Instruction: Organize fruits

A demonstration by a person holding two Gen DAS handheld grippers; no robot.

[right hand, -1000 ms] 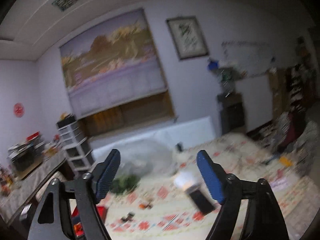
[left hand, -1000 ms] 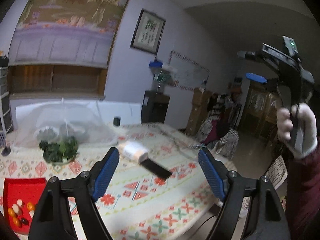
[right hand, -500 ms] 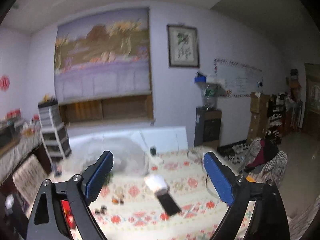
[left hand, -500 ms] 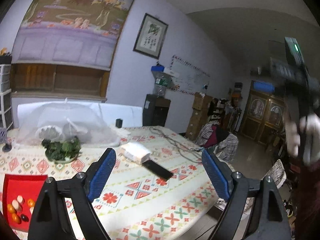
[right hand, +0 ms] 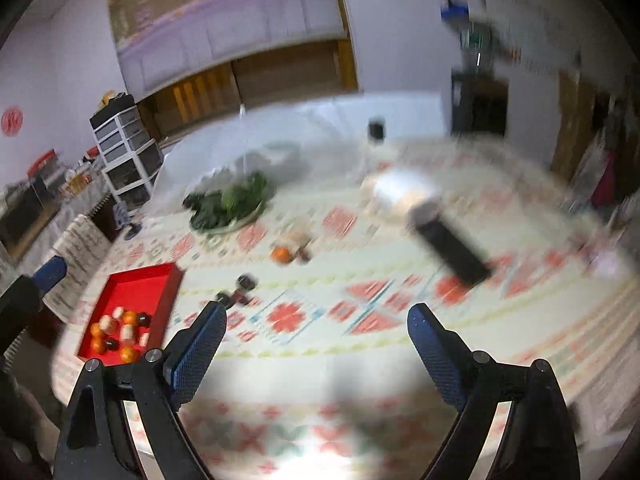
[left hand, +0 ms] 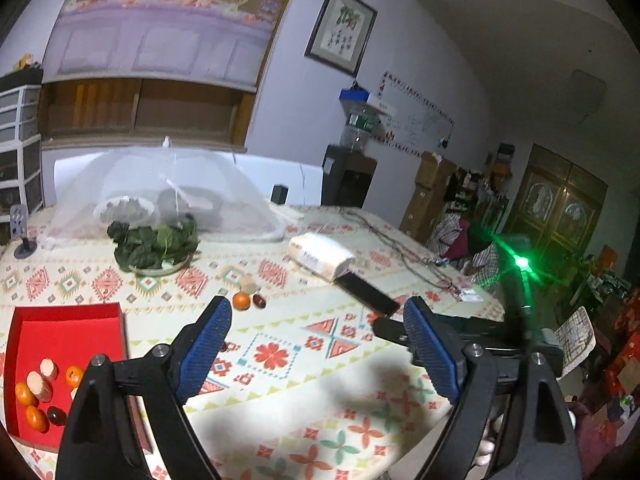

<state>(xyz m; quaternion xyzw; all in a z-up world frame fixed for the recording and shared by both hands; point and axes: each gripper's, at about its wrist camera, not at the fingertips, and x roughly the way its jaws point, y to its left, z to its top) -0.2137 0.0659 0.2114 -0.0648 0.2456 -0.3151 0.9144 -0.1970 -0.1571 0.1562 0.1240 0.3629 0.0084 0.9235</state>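
We hold both left gripper (left hand: 316, 354) and right gripper (right hand: 316, 354) spread wide, nothing between their fingers. Small orange fruit (left hand: 241, 301) lies on patterned tablecloth (left hand: 280, 360); more sit inside the shallow red tray (left hand: 64, 328).

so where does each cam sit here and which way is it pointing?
Left wrist: on the left gripper, above the table's near edge, facing across the tablecloth; its open fingers show, with the right gripper's body behind its right finger.
Right wrist: on the right gripper, tilted down at the table, blurred; its open fingers show, a blue pad at the left edge.
Shared: red tray, loose orange, greens plate, black phone.
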